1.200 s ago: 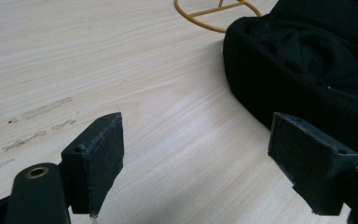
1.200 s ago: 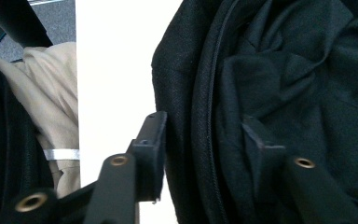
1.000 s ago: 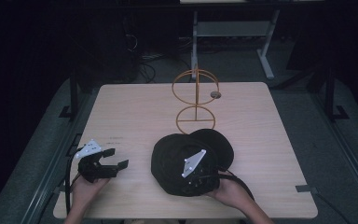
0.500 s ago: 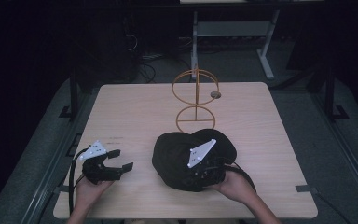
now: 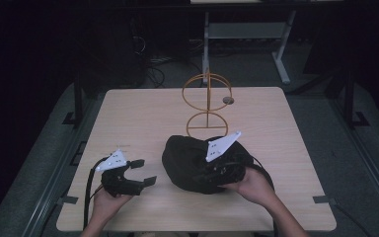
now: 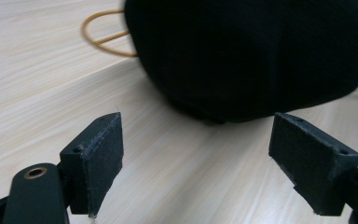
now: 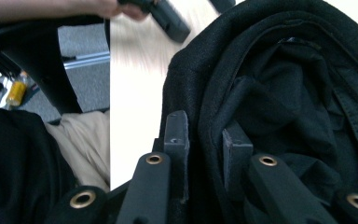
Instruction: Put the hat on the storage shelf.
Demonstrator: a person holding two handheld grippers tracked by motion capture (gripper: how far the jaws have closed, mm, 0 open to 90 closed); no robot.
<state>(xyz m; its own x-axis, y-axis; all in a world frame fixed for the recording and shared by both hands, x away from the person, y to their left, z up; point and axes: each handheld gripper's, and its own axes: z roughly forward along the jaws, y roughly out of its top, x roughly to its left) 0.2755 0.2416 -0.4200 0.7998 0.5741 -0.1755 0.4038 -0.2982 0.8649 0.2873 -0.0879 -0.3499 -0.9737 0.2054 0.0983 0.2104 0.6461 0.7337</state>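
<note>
While lifting: keep the right hand-held gripper point(image 7: 205, 154) clamped on the black hat point(image 5: 192, 160) rim.
Left hand-held gripper point(image 6: 196, 163): wide open, empty; bring it to the hat's opposite edge.

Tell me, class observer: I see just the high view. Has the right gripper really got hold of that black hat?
Observer: Yes. In the right gripper view, the right gripper is shut on the black hat's edge, fabric pinched between the pads.
Operator: Which side of the hat faces that camera?
Observer: The inside, with its stitched band.
Operator: And the left gripper?
Observer: The left gripper is open, jaws wide apart, the hat just ahead, untouched.
</note>
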